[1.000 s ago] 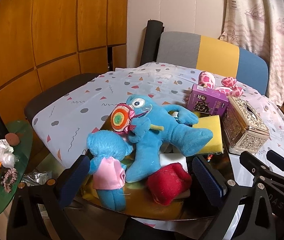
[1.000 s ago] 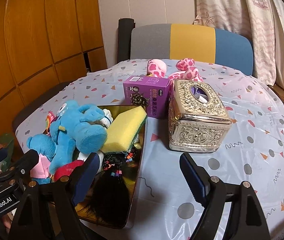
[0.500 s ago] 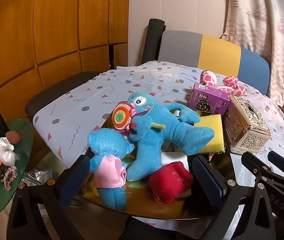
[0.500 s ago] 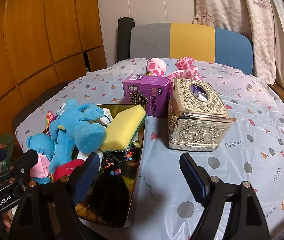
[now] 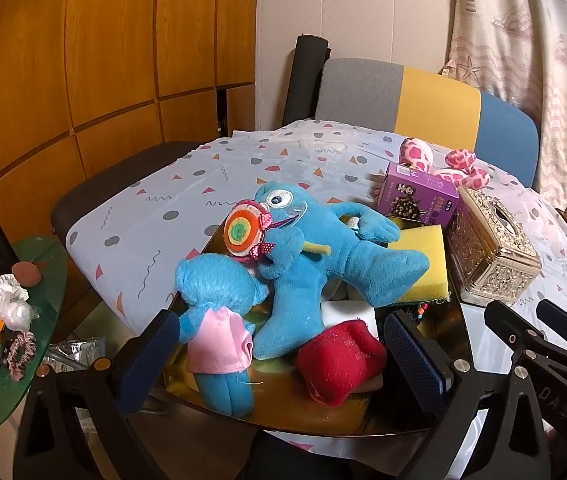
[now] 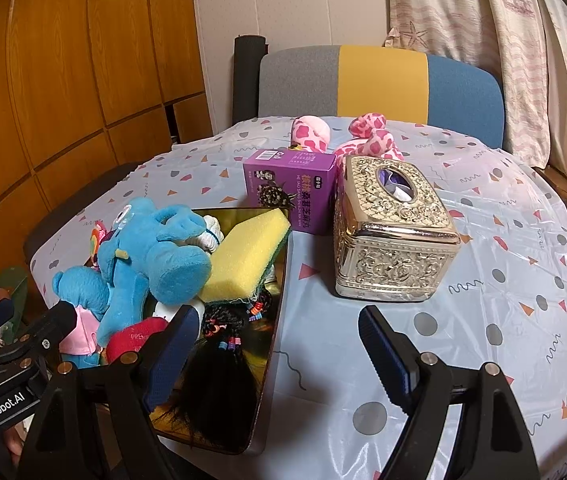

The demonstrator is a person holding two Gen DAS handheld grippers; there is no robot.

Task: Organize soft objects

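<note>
A gold tray point(image 6: 279, 280) holds a big blue plush point(image 5: 315, 256) with a lollipop, a small blue plush in a pink shirt point(image 5: 215, 316), a red soft piece point(image 5: 339, 364), a yellow sponge point(image 6: 243, 256) and a black hairpiece point(image 6: 215, 380). A pink spotted plush point(image 6: 367, 136) lies behind the purple box. My left gripper point(image 5: 279, 356) is open and empty, hovering just before the tray's near edge. My right gripper point(image 6: 275, 356) is open and empty over the tray's right rim and the tablecloth.
A purple box point(image 6: 291, 192) and an ornate gold tissue box point(image 6: 391, 236) stand right of the tray. A patterned cloth covers the table point(image 6: 503, 280). A grey-yellow-blue chair point(image 6: 379, 84) stands behind. A cluttered green side table point(image 5: 7, 320) is at the left.
Both grippers have drawn back and risen slightly. Nothing was grasped or moved.
</note>
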